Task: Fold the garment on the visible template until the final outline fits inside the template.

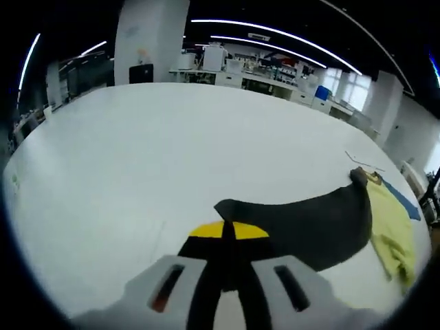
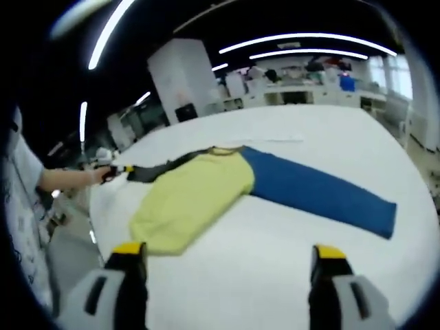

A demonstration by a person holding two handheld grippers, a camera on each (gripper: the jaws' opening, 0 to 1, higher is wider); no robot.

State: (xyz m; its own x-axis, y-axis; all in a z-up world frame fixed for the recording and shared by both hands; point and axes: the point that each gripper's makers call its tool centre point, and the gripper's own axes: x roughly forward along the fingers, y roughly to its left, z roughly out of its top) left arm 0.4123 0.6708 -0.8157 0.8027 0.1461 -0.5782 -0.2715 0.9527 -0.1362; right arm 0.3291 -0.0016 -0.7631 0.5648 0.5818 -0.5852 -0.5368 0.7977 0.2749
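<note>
A garment lies spread on the white table [image 2: 275, 275]: a yellow-green body [image 2: 196, 192], a blue sleeve [image 2: 316, 189] and a black sleeve [image 2: 159, 165]. In the left gripper view the black sleeve [image 1: 302, 227] runs from the yellow-green body [image 1: 392, 230] toward my left gripper [image 1: 227, 230]. Its yellow-tipped jaws are closed on the sleeve's end. The right gripper view shows that left gripper [image 2: 108, 172] held by a hand [image 2: 72, 179] at the table's edge. My right gripper [image 2: 229, 252] hovers open over bare table, short of the garment.
A thin pale line [image 2: 275, 141] crosses the table beyond the garment. Workbenches with boxes [image 1: 275, 72] and a white pillar [image 1: 148, 41] stand behind the table. A person's sleeve [image 2: 17, 199] is at the left. Wide bare table [image 1: 172, 137] stretches ahead of the left gripper.
</note>
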